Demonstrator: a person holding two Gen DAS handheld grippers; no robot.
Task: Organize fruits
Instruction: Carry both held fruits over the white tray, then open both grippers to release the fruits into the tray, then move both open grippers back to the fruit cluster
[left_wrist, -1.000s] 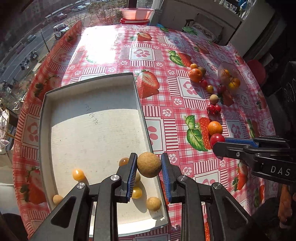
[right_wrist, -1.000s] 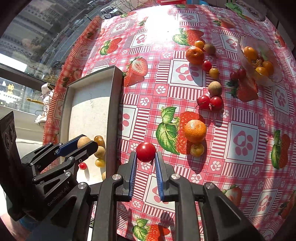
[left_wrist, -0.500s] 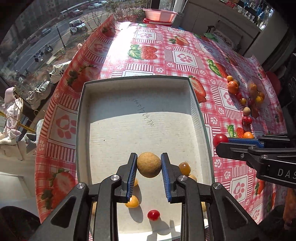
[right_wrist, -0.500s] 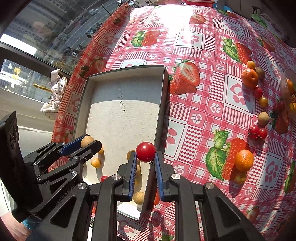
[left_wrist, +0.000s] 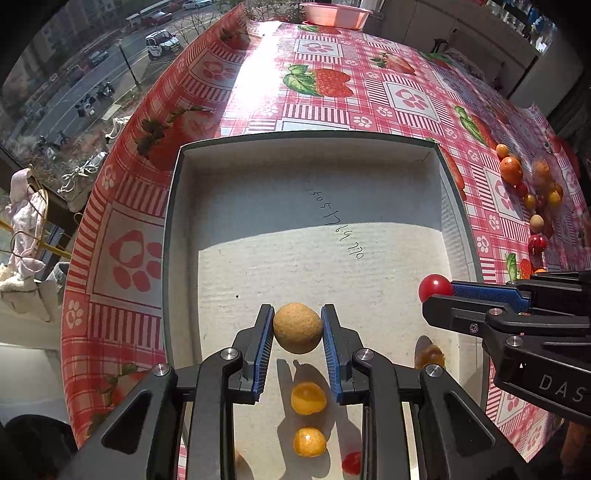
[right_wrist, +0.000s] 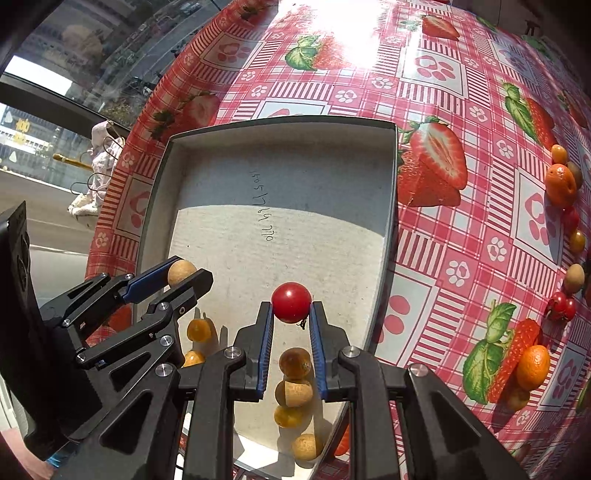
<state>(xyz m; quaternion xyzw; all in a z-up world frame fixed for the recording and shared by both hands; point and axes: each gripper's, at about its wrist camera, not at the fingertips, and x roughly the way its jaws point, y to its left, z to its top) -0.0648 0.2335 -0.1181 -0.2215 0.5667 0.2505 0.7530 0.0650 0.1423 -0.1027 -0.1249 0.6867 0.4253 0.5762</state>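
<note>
My left gripper (left_wrist: 297, 328) is shut on a tan round fruit (left_wrist: 297, 328) and holds it above the near part of the grey tray (left_wrist: 173, 221). My right gripper (right_wrist: 291, 308) is shut on a red cherry tomato (right_wrist: 291, 302), over the tray (right_wrist: 391, 192) near its right wall. The right gripper also shows in the left wrist view (left_wrist: 437, 293), and the left gripper in the right wrist view (right_wrist: 184, 275). Several small yellow, tan and red fruits (left_wrist: 308, 398) lie in the tray's near end.
Loose oranges, tomatoes and tan fruits (right_wrist: 560, 184) lie in a line on the strawberry-print tablecloth (right_wrist: 443, 258) right of the tray, with an orange (right_wrist: 533, 367) nearer. A pink bowl (left_wrist: 335, 14) stands at the table's far edge. The table edge and window lie left.
Both grippers have moved left from over the tablecloth to above the tray, each still holding its fruit.
</note>
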